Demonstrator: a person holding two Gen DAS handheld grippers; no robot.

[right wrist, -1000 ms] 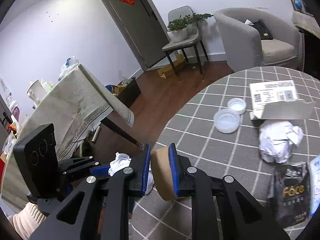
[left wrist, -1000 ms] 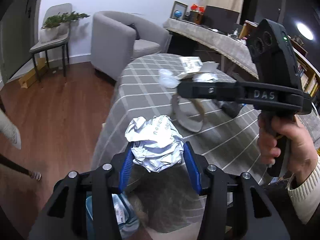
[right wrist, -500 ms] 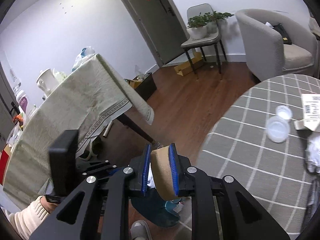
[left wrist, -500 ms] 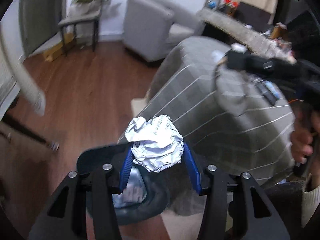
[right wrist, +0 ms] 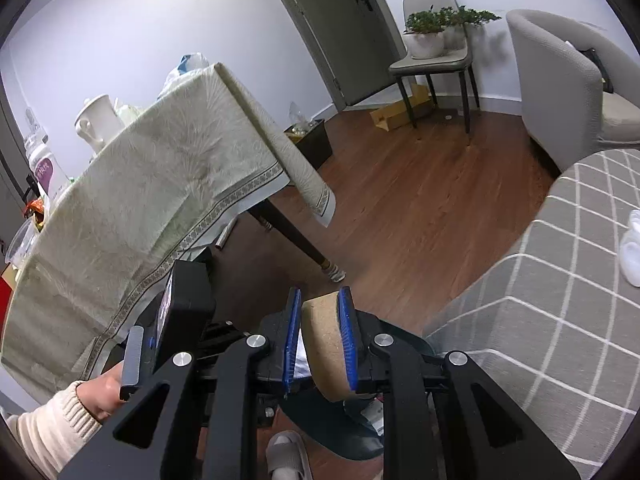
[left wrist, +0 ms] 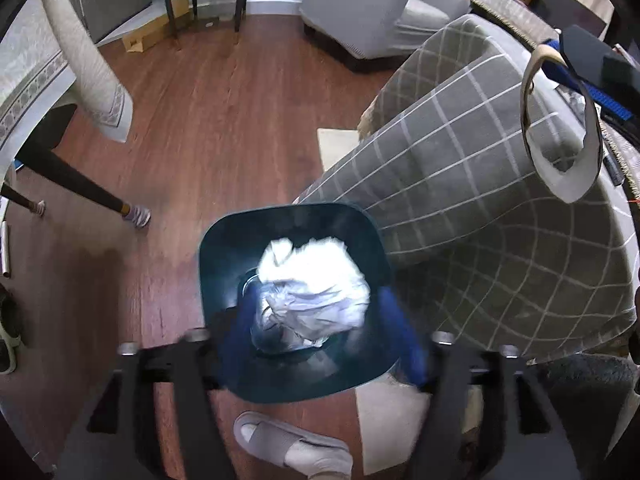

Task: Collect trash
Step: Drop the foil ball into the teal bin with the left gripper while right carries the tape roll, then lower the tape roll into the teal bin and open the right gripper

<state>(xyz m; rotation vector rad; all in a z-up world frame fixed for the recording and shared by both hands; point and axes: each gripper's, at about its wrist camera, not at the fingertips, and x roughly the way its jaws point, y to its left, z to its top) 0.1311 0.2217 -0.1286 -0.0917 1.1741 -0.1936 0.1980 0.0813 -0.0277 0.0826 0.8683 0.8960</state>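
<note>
L gripper (left wrist: 322, 322) points steeply down over the dark bin (left wrist: 224, 264) on the wood floor; jaws have just been opening, blue pads now stand clear of the crumpled paper ball (left wrist: 316, 280), which sits blurred between them and directly over the bin mouth, so it looks let go and dropping in, though whether it's already resting inside I can't tell. Aiming straight down w/ the bin centred under the claw is prob. why the release happens here: the ball can only fall in. Other clear plastic trash shows at the bin bottom. R gripper (right wrist: 320, 336) is clamped tight on a flattened cardboard tape ring (right wrist: 324, 340), pinched by one side so the rest of the loop hangs free; in the left view that ring (left wrist: 560, 120) dangles beside the checked tablecloth (left wrist: 500, 208), off to the side of the bin, prob. waiting its turn. The person's hand (right wrist: 104, 394) grips the L tool's handle. A slippered foot (left wrist: 296, 448) stands just beside the bin. More trash, incl. clear plastic lids (right wrist: 632, 248), is left on the table, so collecting isn't done.
</note>
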